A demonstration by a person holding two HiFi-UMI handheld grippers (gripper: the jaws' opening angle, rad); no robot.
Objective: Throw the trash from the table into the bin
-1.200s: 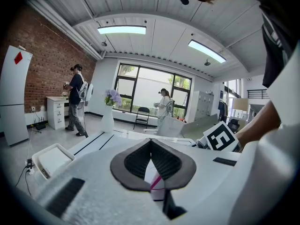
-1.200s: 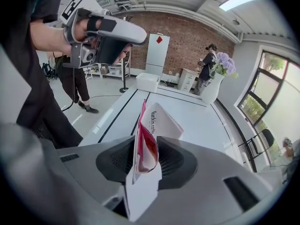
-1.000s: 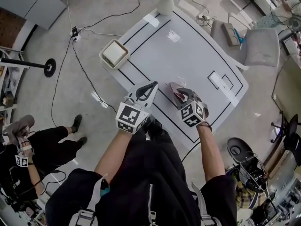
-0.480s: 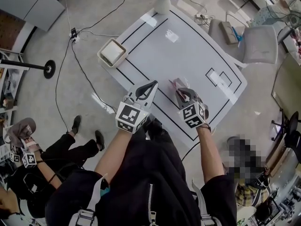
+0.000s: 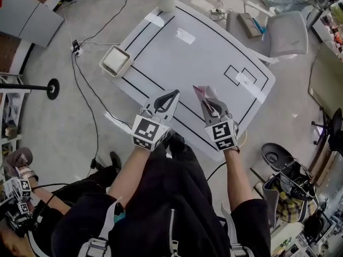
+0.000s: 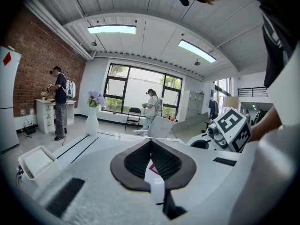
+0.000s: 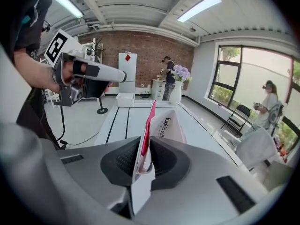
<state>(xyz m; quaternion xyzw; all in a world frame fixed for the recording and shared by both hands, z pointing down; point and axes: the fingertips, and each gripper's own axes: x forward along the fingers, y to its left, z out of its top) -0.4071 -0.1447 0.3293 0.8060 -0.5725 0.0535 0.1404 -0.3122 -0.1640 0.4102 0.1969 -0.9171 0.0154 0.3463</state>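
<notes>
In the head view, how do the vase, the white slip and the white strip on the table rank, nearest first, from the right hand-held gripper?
From the right hand-held gripper:
1. White strip, close by, to its right.
2. White slip, ahead, about midway.
3. Vase, at the far corner, to the left.

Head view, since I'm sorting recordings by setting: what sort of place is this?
Probably a loft-style lab or studio for recording, not a home: a white table marked with black lines, loose cables trailing nearby, and a brick wall.
</notes>
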